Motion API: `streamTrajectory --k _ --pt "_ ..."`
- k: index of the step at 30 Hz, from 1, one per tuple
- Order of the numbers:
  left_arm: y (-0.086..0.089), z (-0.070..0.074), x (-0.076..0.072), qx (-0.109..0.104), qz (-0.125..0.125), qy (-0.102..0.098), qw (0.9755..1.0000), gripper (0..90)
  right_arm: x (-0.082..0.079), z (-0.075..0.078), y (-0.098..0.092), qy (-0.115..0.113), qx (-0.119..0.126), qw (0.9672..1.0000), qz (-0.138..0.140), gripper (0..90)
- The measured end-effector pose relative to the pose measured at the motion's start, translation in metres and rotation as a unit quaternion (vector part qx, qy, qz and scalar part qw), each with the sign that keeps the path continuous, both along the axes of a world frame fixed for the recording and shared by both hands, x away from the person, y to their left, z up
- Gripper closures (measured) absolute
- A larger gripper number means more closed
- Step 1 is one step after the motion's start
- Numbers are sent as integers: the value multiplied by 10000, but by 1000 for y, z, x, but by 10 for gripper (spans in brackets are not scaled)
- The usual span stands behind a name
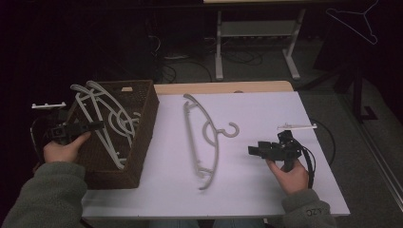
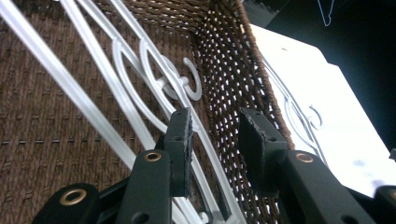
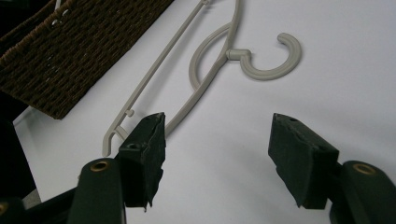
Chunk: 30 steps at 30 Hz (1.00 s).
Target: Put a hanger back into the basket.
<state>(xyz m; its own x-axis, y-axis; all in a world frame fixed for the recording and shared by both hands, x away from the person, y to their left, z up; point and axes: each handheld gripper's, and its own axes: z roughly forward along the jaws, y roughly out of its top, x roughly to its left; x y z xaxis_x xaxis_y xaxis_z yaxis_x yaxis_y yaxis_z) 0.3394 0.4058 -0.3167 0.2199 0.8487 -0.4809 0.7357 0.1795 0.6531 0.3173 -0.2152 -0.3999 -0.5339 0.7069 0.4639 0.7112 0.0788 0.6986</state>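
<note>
The right gripper (image 1: 252,151), jaws apart, is pointing at the beige hanger (image 1: 203,137) lying lengthwise beside the wicker basket (image 1: 142,142), while the left gripper (image 1: 97,125) is hovering open over the basket.

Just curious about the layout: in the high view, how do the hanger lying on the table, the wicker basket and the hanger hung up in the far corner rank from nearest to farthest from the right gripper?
1. Beige hanger, lying just left of the right gripper.
2. Wicker basket, farther left at the table's edge.
3. Hung hanger, high in the dark far right corner.

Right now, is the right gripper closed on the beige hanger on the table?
No. In the right gripper view the right gripper stands open with nothing between its jaws, and the beige hanger lies flat on the white table ahead.
</note>
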Motion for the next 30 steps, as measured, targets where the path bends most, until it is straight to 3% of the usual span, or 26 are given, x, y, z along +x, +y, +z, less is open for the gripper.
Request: streamTrajectory --k 16,20,30 --pt "-27 12 -8 -144 -359 -301 9988 615 1 0 -1 -21 6 10000 -60 347" --pt "-35 16 -9 -37 -519 -350 9980 593 2 0 -1 -109 -89 9999 -1 343" --pt "-68 19 -11 -11 -848 -447 9954 534 7 4 3 -103 -168 9998 34 339"
